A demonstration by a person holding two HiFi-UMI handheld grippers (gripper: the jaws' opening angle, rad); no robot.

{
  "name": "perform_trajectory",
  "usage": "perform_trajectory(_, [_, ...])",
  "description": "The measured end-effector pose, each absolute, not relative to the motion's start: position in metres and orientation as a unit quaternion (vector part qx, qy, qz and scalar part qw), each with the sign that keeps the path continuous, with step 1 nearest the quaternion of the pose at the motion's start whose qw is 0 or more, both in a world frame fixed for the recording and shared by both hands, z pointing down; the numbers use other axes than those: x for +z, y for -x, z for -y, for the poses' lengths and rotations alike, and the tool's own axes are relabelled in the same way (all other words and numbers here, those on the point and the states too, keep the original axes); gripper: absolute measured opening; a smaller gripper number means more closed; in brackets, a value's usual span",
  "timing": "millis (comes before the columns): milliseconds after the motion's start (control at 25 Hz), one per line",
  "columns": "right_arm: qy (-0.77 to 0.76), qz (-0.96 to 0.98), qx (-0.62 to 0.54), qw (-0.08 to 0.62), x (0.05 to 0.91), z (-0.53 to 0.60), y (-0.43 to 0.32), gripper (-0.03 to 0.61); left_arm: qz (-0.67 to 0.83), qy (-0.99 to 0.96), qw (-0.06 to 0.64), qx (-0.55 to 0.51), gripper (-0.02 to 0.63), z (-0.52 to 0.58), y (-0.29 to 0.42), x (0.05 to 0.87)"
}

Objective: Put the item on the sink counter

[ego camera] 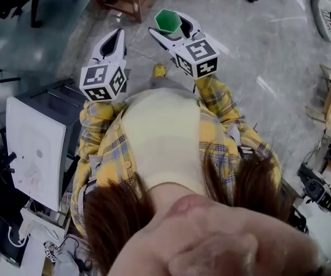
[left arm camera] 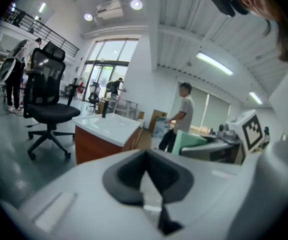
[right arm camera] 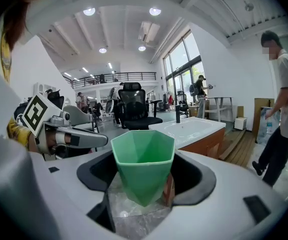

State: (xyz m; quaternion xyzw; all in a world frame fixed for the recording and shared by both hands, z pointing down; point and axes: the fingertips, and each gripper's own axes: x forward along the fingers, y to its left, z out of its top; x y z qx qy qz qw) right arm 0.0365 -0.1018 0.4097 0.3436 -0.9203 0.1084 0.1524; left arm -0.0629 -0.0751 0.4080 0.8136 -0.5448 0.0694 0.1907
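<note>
Your right gripper [right arm camera: 144,186] has its fingers closed on the lower half of the green cup [right arm camera: 143,156]. The cup sits upright, mouth open, with its base hidden down between them. Your left gripper [left arm camera: 150,181] seems to have its fingers together with nothing between them, though that close view is blurred.

The sink surface [right arm camera: 186,129] lies ahead of the cup and well apart from it. Its white top is bare along the near edge, and a dark faucet [right arm camera: 179,115] stands at the far side. In the head view only a corner of its wooden cabinet shows, cut off by the top edge.

Open floor [ego camera: 257,45] lies between you and the sink. A black chair [right arm camera: 134,109] stands beyond its left end. A person [right arm camera: 284,109] stands off its right end, partly cut off by the picture's edge. Your own chest hides the floor at your feet.
</note>
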Motion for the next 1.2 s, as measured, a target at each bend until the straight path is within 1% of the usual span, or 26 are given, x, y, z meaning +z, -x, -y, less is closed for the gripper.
perform_trajectory(280, [-0.311,0.933,0.097,0.155,0.409,0.142,-0.042,0.331,0.574,-0.796,0.185,0.054,0.005,0.114,0.056,0.404])
perform_trajectory(600, [-0.282,0.941,0.098,0.160,0.416,0.175,-0.048,0.331,0.590,-0.784,0.183,0.067,0.005,0.141,0.042,0.409])
perform_trajectory(920, [-0.273,0.943,0.099,0.161,0.421,0.196,-0.038,0.331,0.604,-0.774,0.180,0.065,0.005,0.156,0.056,0.409])
perform_trajectory(1200, [-0.278,0.941,0.095,0.169,0.426,0.229,-0.022,0.331,0.604,-0.774,0.182,0.051,0.005,0.194,0.072,0.412])
